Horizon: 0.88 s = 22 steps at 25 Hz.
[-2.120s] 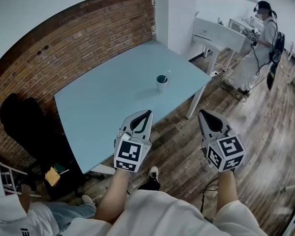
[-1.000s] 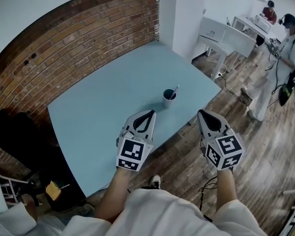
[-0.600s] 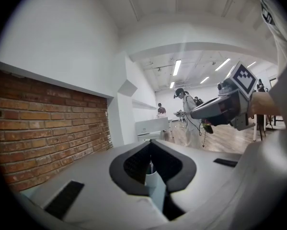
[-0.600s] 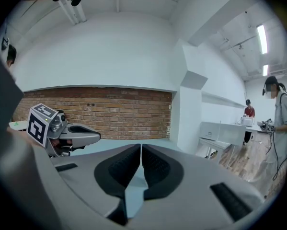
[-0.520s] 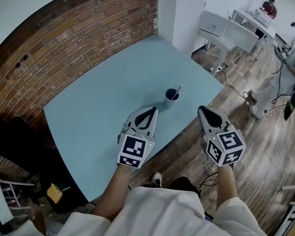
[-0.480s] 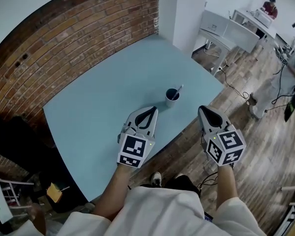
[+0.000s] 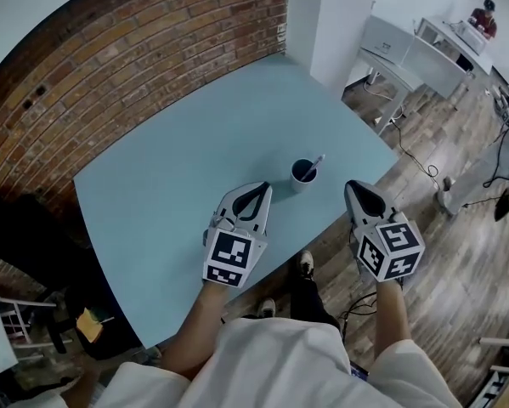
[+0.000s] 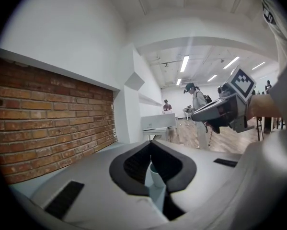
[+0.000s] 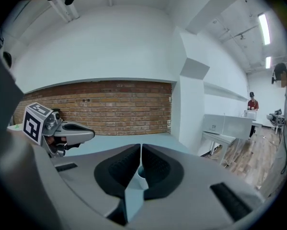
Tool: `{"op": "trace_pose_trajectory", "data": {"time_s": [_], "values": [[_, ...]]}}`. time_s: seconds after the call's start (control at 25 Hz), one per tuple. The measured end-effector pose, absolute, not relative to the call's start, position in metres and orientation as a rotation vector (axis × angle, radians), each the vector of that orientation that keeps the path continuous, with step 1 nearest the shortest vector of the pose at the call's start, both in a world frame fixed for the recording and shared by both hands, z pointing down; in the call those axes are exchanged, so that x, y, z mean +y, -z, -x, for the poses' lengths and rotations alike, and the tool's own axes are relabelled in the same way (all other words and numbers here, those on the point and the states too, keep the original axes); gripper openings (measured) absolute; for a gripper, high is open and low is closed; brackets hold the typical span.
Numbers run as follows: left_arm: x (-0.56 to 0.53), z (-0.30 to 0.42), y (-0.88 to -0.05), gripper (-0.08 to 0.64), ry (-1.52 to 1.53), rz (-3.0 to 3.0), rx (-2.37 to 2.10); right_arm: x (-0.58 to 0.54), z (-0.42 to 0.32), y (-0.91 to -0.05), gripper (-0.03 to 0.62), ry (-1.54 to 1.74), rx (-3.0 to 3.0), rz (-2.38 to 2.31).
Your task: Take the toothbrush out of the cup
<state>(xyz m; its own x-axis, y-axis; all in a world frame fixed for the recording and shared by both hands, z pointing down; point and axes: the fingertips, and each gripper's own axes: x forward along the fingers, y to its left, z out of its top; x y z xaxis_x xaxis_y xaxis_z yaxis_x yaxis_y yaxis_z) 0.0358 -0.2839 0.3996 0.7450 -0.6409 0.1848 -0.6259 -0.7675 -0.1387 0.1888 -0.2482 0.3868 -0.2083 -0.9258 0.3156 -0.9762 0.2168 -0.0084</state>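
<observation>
A dark-rimmed white cup [image 7: 303,177] stands near the front edge of the light blue table [image 7: 178,160], with a white toothbrush [image 7: 316,164] leaning out of it to the right. My left gripper [image 7: 258,189] hovers over the table just left of the cup, tips together and nothing held. In the left gripper view [image 8: 150,143] the cup [image 8: 154,175] shows beyond its pads. My right gripper [image 7: 354,187] is right of the cup, off the table's edge over the floor. Its jaws have just been opening and a narrow slit shows between the tips [image 9: 141,146], with the cup [image 9: 140,172] ahead and nothing between them.
A brick wall [image 7: 127,49] runs behind the table and a white pillar [image 7: 330,15] stands at its far corner. White desks [image 7: 424,49] and a person [image 7: 483,15] are at the back right. A black bag [image 7: 25,228] sits at the left on the wooden floor [image 7: 466,228].
Both grippers and I have moved closer to the table. The cup now lies just ahead, between the two grippers. The standing person at the right has left the head view.
</observation>
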Motion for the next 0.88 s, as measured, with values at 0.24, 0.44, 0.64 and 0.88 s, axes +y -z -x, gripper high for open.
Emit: {"op": "trace_pose_trajectory", "data": {"time_s": [0.24, 0.44, 0.64, 0.88], "values": [[-0.311, -0.043, -0.407, 0.013, 0.355, 2.865, 1.092, -0.283, -0.197, -0.401, 0.035, -0.327, -2.275, -1.741], [-0.330, -0.044, -0.417, 0.014, 0.398, 2.857, 1.136, -0.307, -0.203, -0.416, 0.038, -0.354, -2.278, -1.686], [-0.342, -0.049, -0.428, 0.014, 0.440, 2.866, 1.149, -0.325, -0.206, -0.437, 0.061, -0.422, -2.276, -1.631], [-0.353, -0.052, -0.443, 0.014, 0.482, 2.875, 1.183, -0.342, -0.207, -0.467, 0.083, -0.491, -2.267, -1.571]]}}
